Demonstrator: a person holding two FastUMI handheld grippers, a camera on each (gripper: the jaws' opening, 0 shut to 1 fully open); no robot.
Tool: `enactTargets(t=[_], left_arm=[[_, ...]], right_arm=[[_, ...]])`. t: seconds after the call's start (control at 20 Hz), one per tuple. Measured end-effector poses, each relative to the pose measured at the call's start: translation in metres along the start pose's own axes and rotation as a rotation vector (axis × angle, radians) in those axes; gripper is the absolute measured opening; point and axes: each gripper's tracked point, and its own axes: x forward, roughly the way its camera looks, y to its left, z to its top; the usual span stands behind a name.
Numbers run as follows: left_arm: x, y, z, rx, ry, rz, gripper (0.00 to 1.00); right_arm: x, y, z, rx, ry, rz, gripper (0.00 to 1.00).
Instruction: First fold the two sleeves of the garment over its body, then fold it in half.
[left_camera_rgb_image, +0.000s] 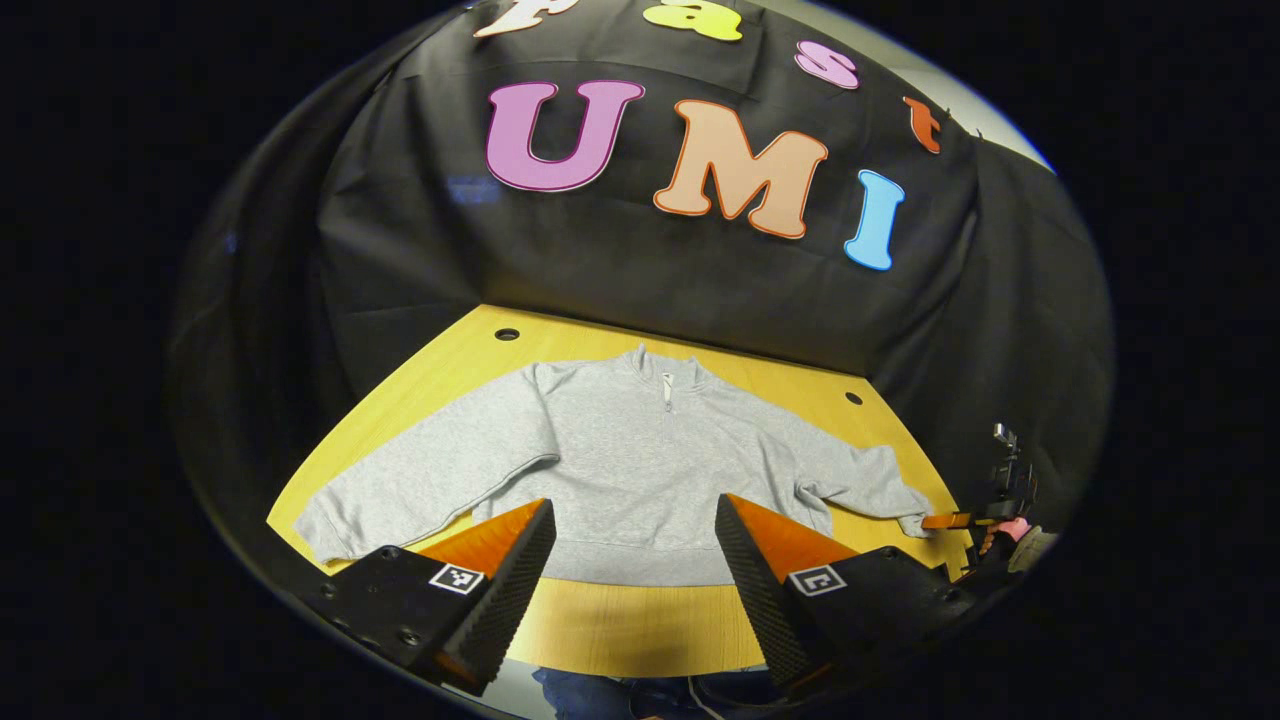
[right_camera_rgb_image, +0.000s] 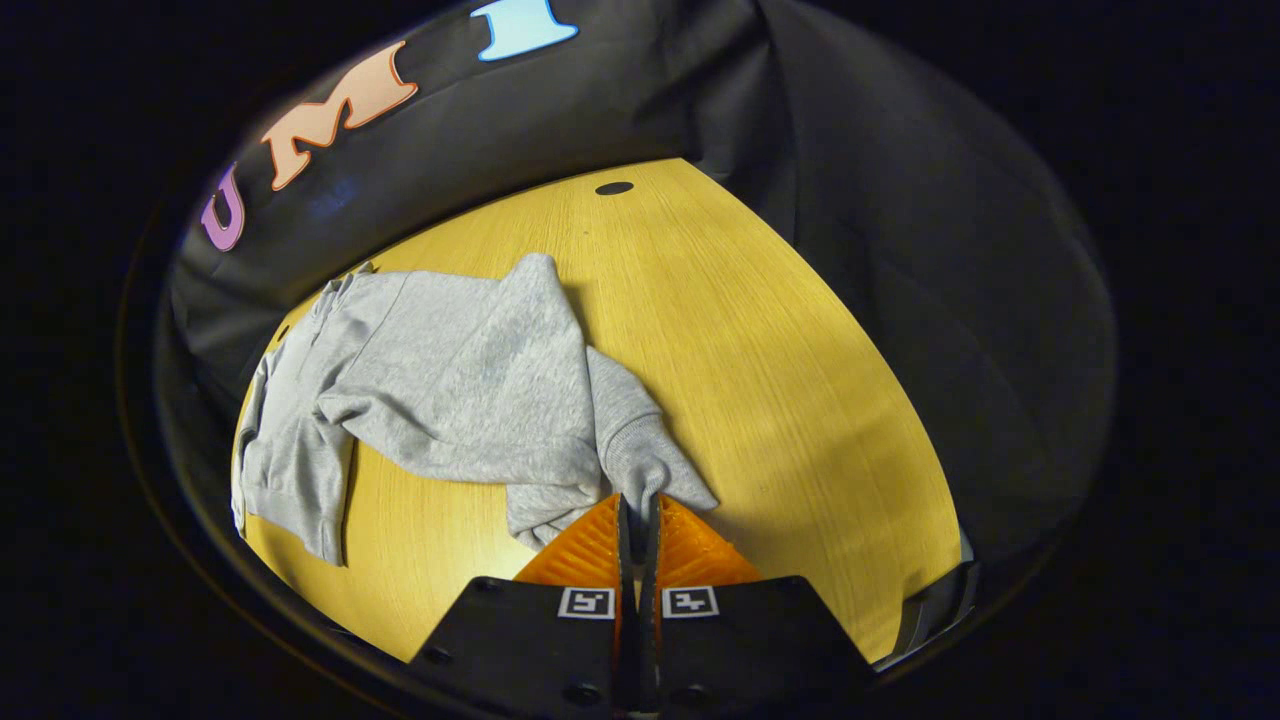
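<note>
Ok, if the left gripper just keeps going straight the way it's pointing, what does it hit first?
Probably the sweatshirt: the open left gripper frames its lower body and hem, with nothing nearer between the fingers. Depth is hard to judge, so it may meet the table just before the hem.

Grey sweatshirt (left_camera_rgb_image: 640, 470) spread flat on wooden table (left_camera_rgb_image: 620, 625), collar and short zip toward booth wall, hem toward camera. One sleeve (left_camera_rgb_image: 420, 485) extended beside body; other sleeve (left_camera_rgb_image: 860, 485) ending in cuff touching tip of right gripper (left_camera_rgb_image: 945, 521). Left gripper (left_camera_rgb_image: 635, 535) above sweatshirt hem, fingers (left_camera_rgb_image: 510, 580) wide apart, holding nothing.
</note>
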Motion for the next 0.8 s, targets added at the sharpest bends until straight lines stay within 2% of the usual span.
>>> enactTargets(t=[0.2, 0.45, 0.6, 0.8], left_arm=[[0.005, 0.014, 0.005, 0.018, 0.007, -0.031, 0.94], [0.014, 0.037, 0.016, 0.046, 0.024, -0.093, 0.94], [0.023, 0.054, 0.024, 0.051, 0.031, -0.132, 0.94], [0.032, 0.076, 0.033, 0.062, 0.041, -0.171, 0.94]], right_arm=[[-0.013, 0.014, -0.003, 0.02, -0.018, -0.024, 0.03], [-0.043, 0.042, 0.01, 0.126, -0.106, -0.039, 0.03], [-0.064, 0.075, 0.027, 0.21, -0.17, -0.004, 0.03], [-0.094, 0.13, 0.06, 0.327, -0.266, 0.117, 0.03]])
